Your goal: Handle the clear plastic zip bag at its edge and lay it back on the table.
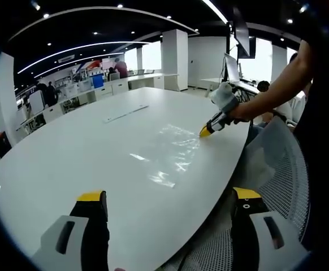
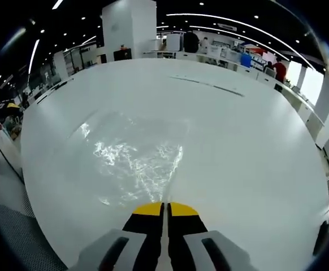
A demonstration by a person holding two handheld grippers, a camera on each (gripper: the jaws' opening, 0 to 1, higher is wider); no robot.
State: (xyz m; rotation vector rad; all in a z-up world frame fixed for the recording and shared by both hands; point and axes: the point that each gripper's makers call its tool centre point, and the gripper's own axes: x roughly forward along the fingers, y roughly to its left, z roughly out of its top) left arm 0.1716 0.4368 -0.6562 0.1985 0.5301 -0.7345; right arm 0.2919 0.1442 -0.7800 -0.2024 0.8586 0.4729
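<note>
While left claw gapes, right claw pinches bag.

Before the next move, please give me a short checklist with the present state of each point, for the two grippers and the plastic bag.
1. Bag lies flat on the table: ok.
2. Right gripper shut at the bag's near edge: ok.
3. Bag edge really pinched between its jaws: cannot tell.
4. Left gripper open and apart from the bag: ok.
5. Bag fully on the table, not over the rim: ok.
</note>
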